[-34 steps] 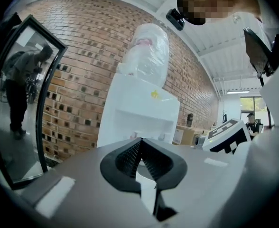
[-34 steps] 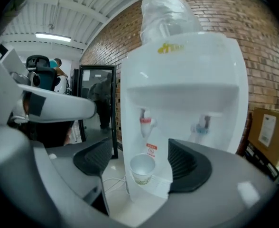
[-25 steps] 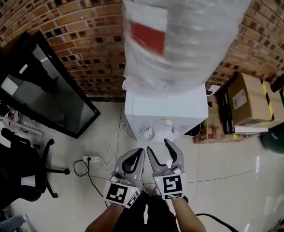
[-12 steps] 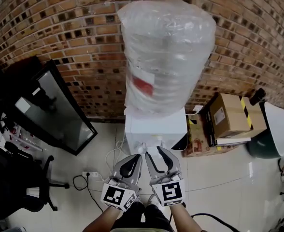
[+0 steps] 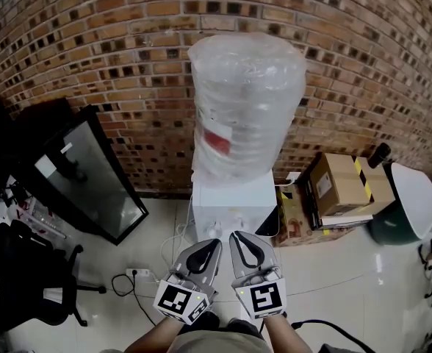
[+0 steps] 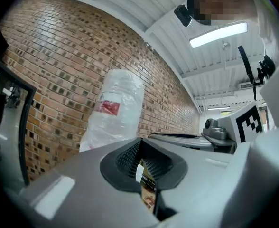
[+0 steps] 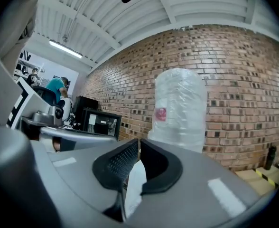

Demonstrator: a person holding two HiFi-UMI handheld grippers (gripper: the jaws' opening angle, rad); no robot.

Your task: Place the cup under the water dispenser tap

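Note:
The white water dispenser [image 5: 231,201] stands against the brick wall, with a plastic-wrapped bottle [image 5: 247,101] on top. I can make out no cup and no tap in any view. Both grippers are held side by side in front of the dispenser and point level at it. My left gripper [image 5: 213,244] is shut and empty; its view shows the bottle [image 6: 113,110] above the closed jaws. My right gripper [image 5: 239,237] has just been closing and is now shut with nothing between its jaws; the bottle [image 7: 180,108] stands ahead of it.
A black screen [image 5: 91,175] leans on the wall at the left, beside a black office chair [image 5: 25,285]. A power strip with cables [image 5: 139,274] lies on the tiled floor. Cardboard boxes [image 5: 341,186] and a green round object [image 5: 392,223] sit to the right.
Both grippers have risen and the view has drawn back from the dispenser, so the whole bottle now shows. The right gripper's jaws went from open to shut.

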